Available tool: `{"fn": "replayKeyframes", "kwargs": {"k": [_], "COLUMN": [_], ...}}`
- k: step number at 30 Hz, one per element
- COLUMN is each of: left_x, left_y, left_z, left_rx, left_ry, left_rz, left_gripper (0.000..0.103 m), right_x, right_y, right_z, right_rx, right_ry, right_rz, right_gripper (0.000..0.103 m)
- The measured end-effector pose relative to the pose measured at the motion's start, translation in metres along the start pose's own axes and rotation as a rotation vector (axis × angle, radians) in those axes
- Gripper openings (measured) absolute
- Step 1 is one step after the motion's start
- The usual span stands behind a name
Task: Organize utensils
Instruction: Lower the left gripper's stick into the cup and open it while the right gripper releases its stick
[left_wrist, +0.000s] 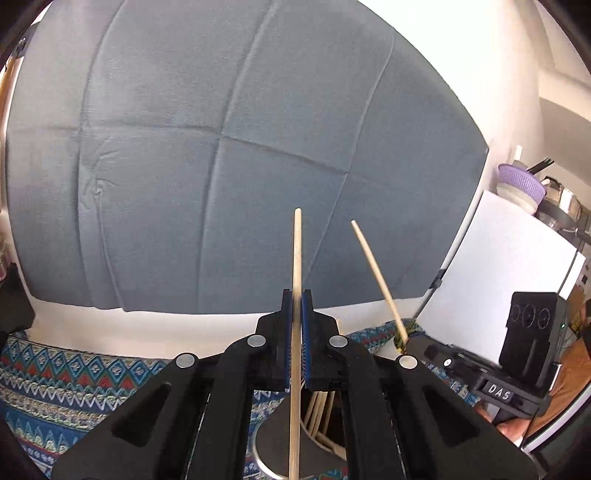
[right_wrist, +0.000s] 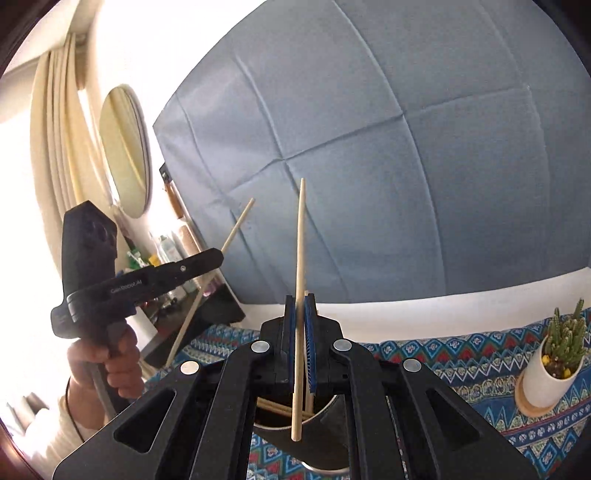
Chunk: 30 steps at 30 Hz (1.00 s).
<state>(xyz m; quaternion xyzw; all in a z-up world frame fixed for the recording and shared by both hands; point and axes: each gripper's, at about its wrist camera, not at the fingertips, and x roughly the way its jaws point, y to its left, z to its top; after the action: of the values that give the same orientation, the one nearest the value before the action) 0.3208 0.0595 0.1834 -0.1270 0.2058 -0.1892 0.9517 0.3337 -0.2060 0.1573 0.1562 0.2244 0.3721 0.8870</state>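
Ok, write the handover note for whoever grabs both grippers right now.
Left gripper: shut on one wooden chopstick, held upright.
Right gripper: shut on another wooden chopstick, its lower end hanging over the metal cup.
Done: several chopsticks already stand in the cup on the patterned cloth.
Left: lower both held chopsticks into the cup and release.

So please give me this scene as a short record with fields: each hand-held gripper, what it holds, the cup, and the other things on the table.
left hand-held gripper: shut on a chopstick, held upright
right hand-held gripper: shut on a second chopstick, held upright
cup: metal, below both grippers, several chopsticks already inside
lower end of right chopstick: in front of the cup rim, not inside
tablecloth: blue, patterned
plant: small cactus in a white pot on a wooden coaster, right side
backdrop: grey-blue cloth
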Motion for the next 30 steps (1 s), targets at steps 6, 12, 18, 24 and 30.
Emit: {"fn": "replayKeyframes", "kwargs": {"k": [6, 12, 18, 24, 30], "left_x": [0.022, 0.039, 0.047, 0.046, 0.037], "left_y": [0.002, -0.007, -0.004, -0.001, 0.001], "left_z": [-0.008, -0.019, -0.031, -0.045, -0.055], "left_rx": [-0.068, -0.063, -0.05, -0.021, 0.007], "left_ry": [-0.096, -0.123, -0.139, -0.115, -0.093], "left_rz": [-0.1, -0.117, -0.109, -0.085, -0.052], "left_gripper": [0.005, 0.005, 0.005, 0.005, 0.005], "right_x": [0.018, 0.031, 0.038, 0.035, 0.024], "right_y": [-0.008, -0.014, -0.019, -0.012, -0.002], "right_z": [-0.009, -0.018, -0.027, -0.033, -0.038], "right_rx": [-0.003, -0.001, 0.004, -0.042, -0.106], "right_ry": [-0.061, -0.063, -0.04, -0.021, -0.002], "right_rz": [0.0, 0.0, 0.0, -0.019, -0.053], "right_gripper": [0.005, 0.005, 0.005, 0.005, 0.005]}}
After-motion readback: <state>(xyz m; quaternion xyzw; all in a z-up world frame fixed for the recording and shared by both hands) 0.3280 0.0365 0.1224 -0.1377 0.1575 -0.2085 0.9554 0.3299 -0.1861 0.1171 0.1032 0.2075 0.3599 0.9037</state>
